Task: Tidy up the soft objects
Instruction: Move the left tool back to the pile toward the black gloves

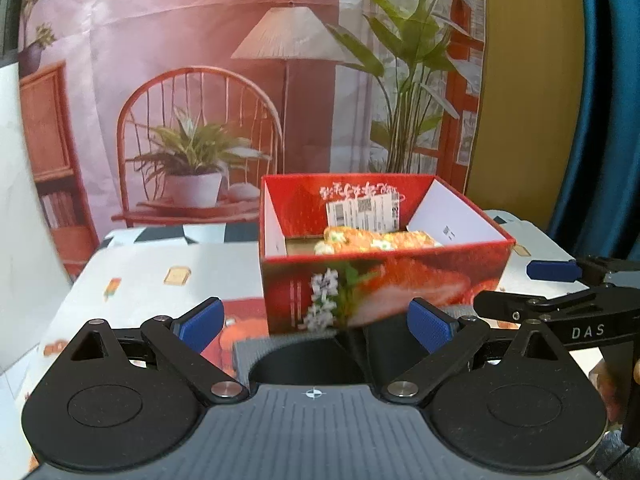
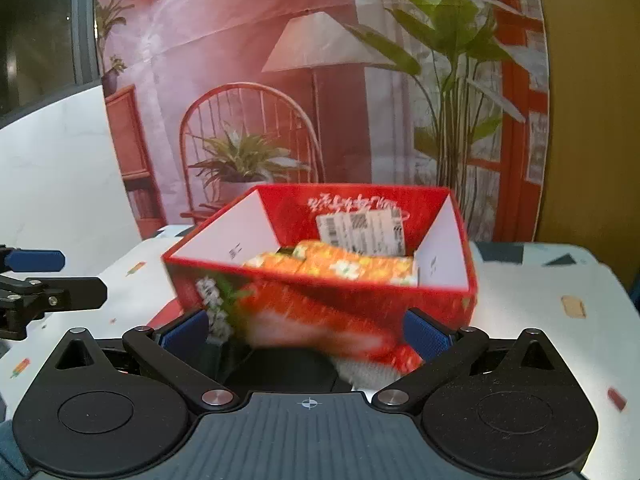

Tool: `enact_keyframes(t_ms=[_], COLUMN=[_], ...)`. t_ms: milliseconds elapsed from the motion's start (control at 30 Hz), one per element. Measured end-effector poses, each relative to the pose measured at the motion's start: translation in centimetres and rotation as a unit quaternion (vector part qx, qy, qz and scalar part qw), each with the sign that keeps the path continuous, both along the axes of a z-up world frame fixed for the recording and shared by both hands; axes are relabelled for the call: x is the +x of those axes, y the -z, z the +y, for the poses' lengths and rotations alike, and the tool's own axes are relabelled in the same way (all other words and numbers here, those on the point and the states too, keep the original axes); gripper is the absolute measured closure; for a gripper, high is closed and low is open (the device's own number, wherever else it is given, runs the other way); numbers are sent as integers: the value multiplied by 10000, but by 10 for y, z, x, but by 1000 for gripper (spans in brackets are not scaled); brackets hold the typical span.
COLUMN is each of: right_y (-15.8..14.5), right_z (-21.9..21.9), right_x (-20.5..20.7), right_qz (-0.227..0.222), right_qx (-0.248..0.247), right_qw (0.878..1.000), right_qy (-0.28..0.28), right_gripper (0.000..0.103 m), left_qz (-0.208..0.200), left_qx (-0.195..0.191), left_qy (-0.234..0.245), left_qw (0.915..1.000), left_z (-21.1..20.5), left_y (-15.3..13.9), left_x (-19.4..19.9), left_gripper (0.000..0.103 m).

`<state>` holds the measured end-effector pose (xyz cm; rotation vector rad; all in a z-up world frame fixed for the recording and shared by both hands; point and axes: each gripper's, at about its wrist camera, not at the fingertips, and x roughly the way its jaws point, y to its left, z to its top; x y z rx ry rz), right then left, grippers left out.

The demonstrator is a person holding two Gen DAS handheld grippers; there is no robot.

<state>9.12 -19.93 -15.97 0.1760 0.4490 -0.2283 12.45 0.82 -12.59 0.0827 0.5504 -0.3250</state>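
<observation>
Before both wide-spread grippers, left gripper point(image 1: 316, 320) and right gripper point(image 2: 306, 334), a red box point(image 1: 384, 280) with orange cloth point(image 1: 376, 240).

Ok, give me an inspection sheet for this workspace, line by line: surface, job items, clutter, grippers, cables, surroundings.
Surface: table under a light cloth printed with small food pictures.
Job's things: open red box with a strawberry print; folded orange floral cloth lies inside, below a white barcode label on the inner wall.
Clutter: a dark and grey item sits in front of the box, too blurred to name.
Grippers: left gripper open, nothing between its blue pads; right gripper open, holding nothing.
Cables: nothing seen.
Surroundings: printed backdrop of a chair, lamp and plants; blue curtain at the side.
</observation>
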Motion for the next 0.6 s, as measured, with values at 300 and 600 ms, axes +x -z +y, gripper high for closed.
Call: enact_keyframes(t_ms=[300,600], right_y=[28,48], right_z=[22,37], right_x=[-32,-52], right_qz=[32,73], right_qx=[52,-227], right_qw=[10000,9997], right_qy=[-3,42], right_gripper=[0,0], left_qz=[156,361], left_qx=[-143,-202], left_qy=[-80,-180], left_qw=[9997,9990], left_z=[8,12], left_y=[21,48], left_x=[-24,-39], left_gripper=[4,4])
